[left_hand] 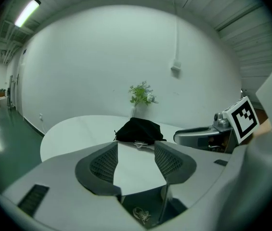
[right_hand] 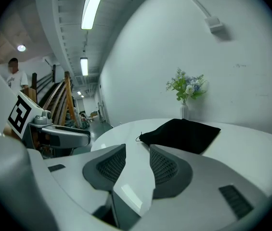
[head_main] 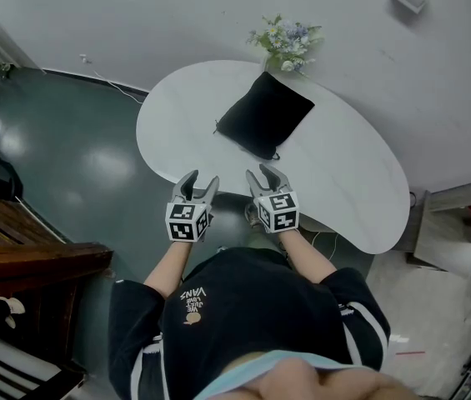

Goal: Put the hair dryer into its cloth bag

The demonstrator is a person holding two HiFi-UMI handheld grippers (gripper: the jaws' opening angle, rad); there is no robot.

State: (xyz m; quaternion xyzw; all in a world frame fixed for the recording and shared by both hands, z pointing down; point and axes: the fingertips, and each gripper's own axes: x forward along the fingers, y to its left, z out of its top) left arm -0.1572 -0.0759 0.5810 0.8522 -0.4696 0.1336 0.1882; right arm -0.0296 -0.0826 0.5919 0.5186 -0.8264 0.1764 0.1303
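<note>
A black cloth bag point(head_main: 264, 115) lies flat on the white table point(head_main: 343, 182), its drawstring at the near-left corner. The same bag point(left_hand: 138, 130) shows ahead in the left gripper view, and as a dark slab point(right_hand: 181, 134) in the right gripper view. My left gripper point(head_main: 198, 184) hovers at the table's near edge, open, nothing between its jaws. Beside it my right gripper point(head_main: 262, 176) is likewise open and empty. Both point toward the bag and stand well short of it. No hair dryer is visible in any view.
A small vase of flowers point(head_main: 288, 43) stands at the table's far edge against the white wall, just behind the bag. Dark wooden furniture point(head_main: 18, 248) sits to the left on the green floor. A grey cabinet point(head_main: 460, 223) stands at the right.
</note>
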